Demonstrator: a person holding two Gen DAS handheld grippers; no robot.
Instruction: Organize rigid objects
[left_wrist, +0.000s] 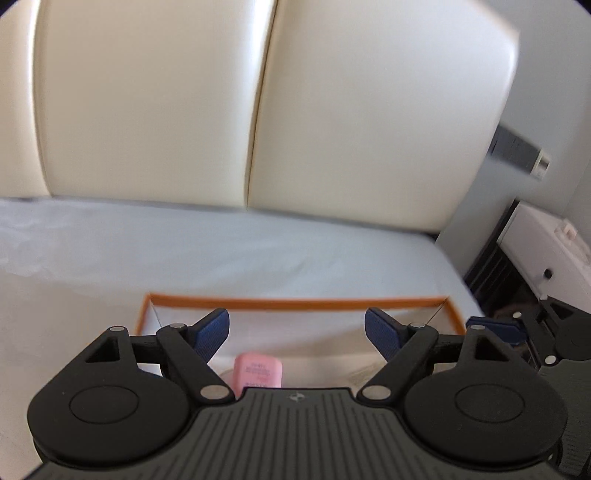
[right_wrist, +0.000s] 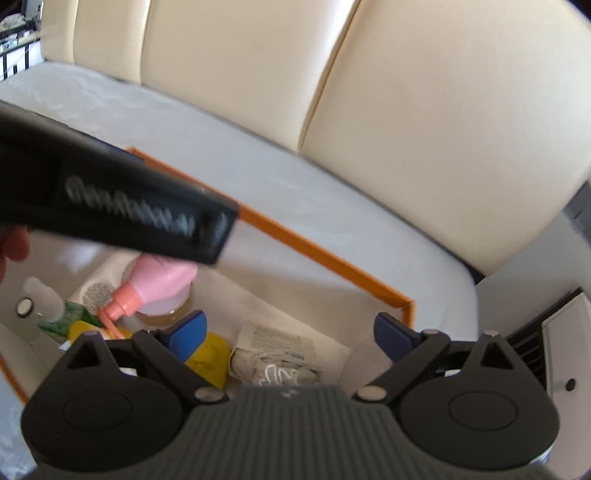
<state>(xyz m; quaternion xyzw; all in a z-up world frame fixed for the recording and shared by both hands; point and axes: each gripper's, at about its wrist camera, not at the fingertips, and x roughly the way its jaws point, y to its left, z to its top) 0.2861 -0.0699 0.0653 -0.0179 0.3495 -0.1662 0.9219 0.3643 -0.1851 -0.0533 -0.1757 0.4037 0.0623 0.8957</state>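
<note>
Both grippers spread wide, empty: left gripper (left_wrist: 297, 332), right gripper (right_wrist: 291, 338). Pink bottle (right_wrist: 162, 280) lying in the orange-rimmed box (right_wrist: 325, 256); probably light, stiff, slick plastic. Best gripped across the body, not the nozzle.

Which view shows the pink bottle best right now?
The right wrist view: the pink bottle lies in the orange-rimmed box with its body, neck and salmon cap showing, only its top hidden by the other hand-held gripper's body. The left wrist view shows just a pink end.
</note>
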